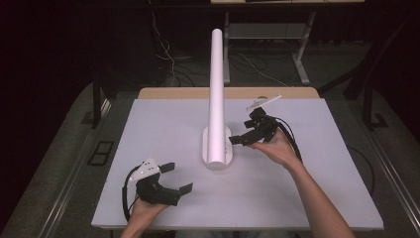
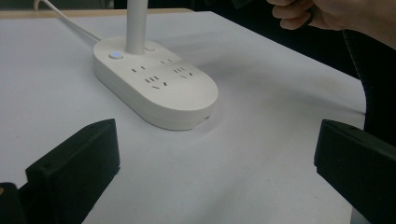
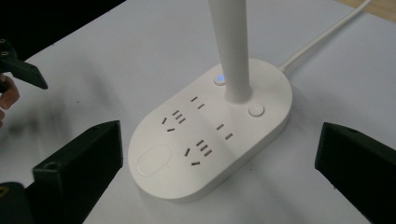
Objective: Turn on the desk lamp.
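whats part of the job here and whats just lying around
In play, likely:
white socket base with upright white post
left gripper, open
right gripper, open

Lying about:
small clear item at the table's far edge
cables on the floor

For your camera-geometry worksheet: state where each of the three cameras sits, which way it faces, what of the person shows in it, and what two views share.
High view: above the person's side, looking forward and down on the table; both forearms, left gripper and right gripper show.
Left gripper view: rides the left gripper, facing the white socket base; the other hand shows.
Right gripper view: rides the right gripper, looking down at the same base.
Shared: both gripper views show the base's lit blue button.
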Motion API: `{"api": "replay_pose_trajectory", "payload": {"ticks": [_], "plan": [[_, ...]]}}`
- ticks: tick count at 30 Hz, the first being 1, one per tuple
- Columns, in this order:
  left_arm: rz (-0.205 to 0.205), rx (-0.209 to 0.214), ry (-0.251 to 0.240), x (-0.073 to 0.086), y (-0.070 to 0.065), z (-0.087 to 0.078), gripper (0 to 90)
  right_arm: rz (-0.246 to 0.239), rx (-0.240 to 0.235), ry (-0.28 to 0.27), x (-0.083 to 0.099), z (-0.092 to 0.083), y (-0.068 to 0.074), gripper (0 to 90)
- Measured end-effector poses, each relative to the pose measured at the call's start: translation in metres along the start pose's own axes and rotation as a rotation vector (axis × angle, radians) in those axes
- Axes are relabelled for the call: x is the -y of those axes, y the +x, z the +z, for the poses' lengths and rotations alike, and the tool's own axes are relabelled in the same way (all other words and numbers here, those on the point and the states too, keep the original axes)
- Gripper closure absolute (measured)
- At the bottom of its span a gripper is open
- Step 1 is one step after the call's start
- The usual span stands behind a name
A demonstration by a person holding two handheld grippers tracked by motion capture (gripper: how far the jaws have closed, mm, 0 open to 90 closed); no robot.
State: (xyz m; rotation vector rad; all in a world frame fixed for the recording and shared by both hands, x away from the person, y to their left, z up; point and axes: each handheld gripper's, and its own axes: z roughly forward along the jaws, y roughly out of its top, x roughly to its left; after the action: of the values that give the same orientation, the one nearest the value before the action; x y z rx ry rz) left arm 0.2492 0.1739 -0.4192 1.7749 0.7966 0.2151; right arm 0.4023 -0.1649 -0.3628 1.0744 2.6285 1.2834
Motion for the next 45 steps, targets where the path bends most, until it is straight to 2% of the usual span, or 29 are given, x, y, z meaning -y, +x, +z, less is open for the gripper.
{"api": "replay_pose_trajectory", "payload": {"ticks": [4,6,9,10,12,17,20,27,40,43,45], "plan": [[-0.001,0.003,0.000,0.000,0.000,0.000,0.0,0.006,0.004,0.000,-0.002,0.006,-0.005,0.8],[-0.002,0.003,0.000,0.000,0.000,0.000,0.0,0.005,-0.001,0.000,-0.003,0.009,-0.008,6.2],[-0.001,0.003,-0.005,0.000,0.000,0.000,0.0,0.008,-0.001,-0.019,-0.006,0.013,-0.013,8.0],[0.001,0.004,-0.003,0.000,0.000,0.000,0.0,0.006,-0.003,-0.017,-0.006,0.014,-0.014,13.7],[-0.001,0.004,-0.005,0.000,0.000,0.000,0.0,0.005,-0.009,-0.029,-0.007,0.017,-0.018,15.7],[-0.003,0.002,-0.006,0.000,0.001,0.000,0.0,0.009,-0.034,-0.018,-0.008,0.026,-0.027,27.6],[-0.001,0.002,-0.004,-0.001,0.002,-0.001,0.0,-0.001,-0.039,-0.016,-0.009,0.032,-0.031,35.3],[-0.003,0.000,-0.005,-0.001,0.003,-0.001,0.0,0.012,-0.044,-0.007,-0.008,0.043,-0.040,49.3],[-0.003,0.001,-0.004,-0.001,0.004,-0.001,0.0,0.036,-0.070,-0.006,-0.008,0.058,-0.048,82.0],[-0.002,0.001,-0.004,-0.001,0.004,-0.001,0.0,0.039,-0.074,0.004,-0.008,0.061,-0.049,88.4],[-0.002,0.001,-0.004,-0.001,0.004,-0.001,0.0,0.042,-0.073,0.002,-0.007,0.064,-0.049,89.7]]}}
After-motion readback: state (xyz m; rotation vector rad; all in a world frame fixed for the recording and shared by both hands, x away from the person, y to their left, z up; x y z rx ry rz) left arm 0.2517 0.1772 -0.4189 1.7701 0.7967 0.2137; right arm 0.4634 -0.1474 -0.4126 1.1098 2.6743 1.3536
